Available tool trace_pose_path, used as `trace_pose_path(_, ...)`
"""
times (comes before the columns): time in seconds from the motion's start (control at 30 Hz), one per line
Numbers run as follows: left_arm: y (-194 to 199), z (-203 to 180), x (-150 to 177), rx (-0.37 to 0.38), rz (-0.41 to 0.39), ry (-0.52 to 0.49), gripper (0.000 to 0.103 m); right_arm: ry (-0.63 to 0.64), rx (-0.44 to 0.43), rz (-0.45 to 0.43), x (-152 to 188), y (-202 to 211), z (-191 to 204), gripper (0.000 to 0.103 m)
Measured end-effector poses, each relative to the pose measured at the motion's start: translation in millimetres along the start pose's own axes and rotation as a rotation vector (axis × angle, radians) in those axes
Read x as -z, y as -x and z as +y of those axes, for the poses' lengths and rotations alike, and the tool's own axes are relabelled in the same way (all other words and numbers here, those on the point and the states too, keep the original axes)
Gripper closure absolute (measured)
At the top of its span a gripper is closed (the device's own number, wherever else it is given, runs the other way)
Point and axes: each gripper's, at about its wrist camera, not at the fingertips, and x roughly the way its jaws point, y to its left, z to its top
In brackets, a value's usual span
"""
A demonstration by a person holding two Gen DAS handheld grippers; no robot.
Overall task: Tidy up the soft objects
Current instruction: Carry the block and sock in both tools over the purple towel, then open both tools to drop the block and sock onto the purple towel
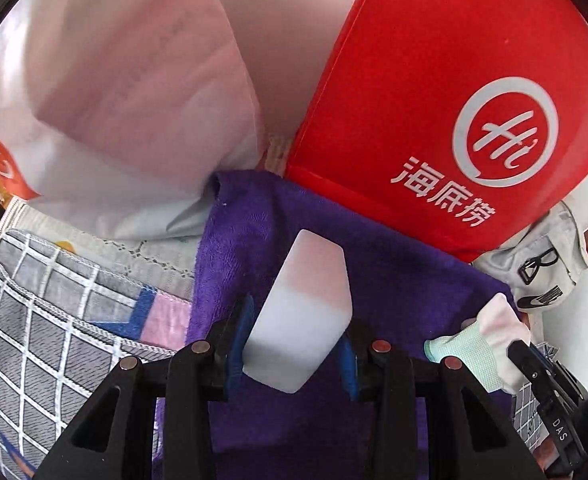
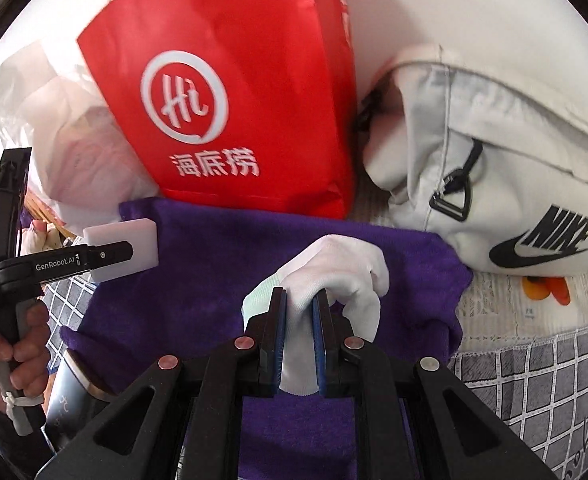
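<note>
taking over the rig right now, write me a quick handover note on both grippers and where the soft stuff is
Left hand-held gripper: shut on a white foam block, held above the purple towel.
Right hand-held gripper: shut on a white sock, also above the towel.
Where things are: the towel is spread on the checked bedding; a red bag stands at its far edge, a white Nike bag to the right, a white plastic bag to the left.
Done: both items picked up.
Left: place block and sock; which bag is meant for them is not evident.
</note>
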Motion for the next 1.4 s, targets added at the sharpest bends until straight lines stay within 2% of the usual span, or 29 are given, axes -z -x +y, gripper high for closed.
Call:
trace_pose_path(0.27,-7.0,-13.2,-5.0,0.02,-0.015,-0.026,0.064,0.003,0.027,0.03,0.7,-12.0,-7.5,0.086)
trace_pose_path(0.4,-15.4,-16.9,-4.8,0.014,0.011,-0.025,0.064,0.014,0.037,0.037,0.7,-11.4,-7.2,0.084)
trace_pose_path(0.43,-18.2,-17.1,-4.7,0.013,0.022,-0.023,0.061,0.018,0.04,0.036,0.4,-10.9,-6.7,0.08)
trace_pose_path(0.5,-23.8,-18.6,-3.7,-0.001,0.06,-0.039,0.047,0.017,0.038,0.038,-0.4,-10.0,-6.6,0.069)
trace_pose_path(0.57,-28.8,-22.7,-3.2,-0.018,0.083,-0.045,0.044,0.007,0.022,0.025,-1.5,-3.6,-6.8,0.054)
trace_pose_path(0.63,-31.3,-29.2,-2.5,-0.02,0.095,-0.048,0.036,0.015,0.0,0.023,-2.4,3.5,-4.0,0.045)
trace_pose_path(0.67,-28.7,-30.1,-2.2,-0.021,0.093,-0.053,0.034,0.023,-0.001,0.019,-2.3,6.7,-2.8,0.044)
trace_pose_path(0.77,-16.0,-34.1,2.7,-0.044,0.078,-0.073,0.034,0.039,0.016,-0.002,0.2,19.9,1.1,0.04)
trace_pose_path(0.9,11.0,-34.3,16.5,-0.034,0.034,-0.095,0.034,-0.003,0.003,-0.02,10.4,40.1,-1.9,0.035)
trace_pose_path(1.03,47.2,-35.8,35.2,-0.021,-0.049,-0.138,0.034,-0.037,0.043,-0.04,25.5,63.8,-2.7,0.035)
trace_pose_path(1.2,78.5,-34.9,58.9,0.005,-0.035,-0.167,0.035,-0.093,0.014,-0.092,51.8,98.4,4.7,0.035)
trace_pose_path(1.3,114.7,-23.7,79.8,-0.016,-0.063,-0.188,0.035,-0.095,-0.032,-0.074,70.5,117.6,16.9,0.035)
trace_pose_path(1.4,137.4,-13.1,99.6,0.017,-0.057,-0.178,0.035,-0.056,0.001,-0.07,92.5,137.7,33.3,0.035)
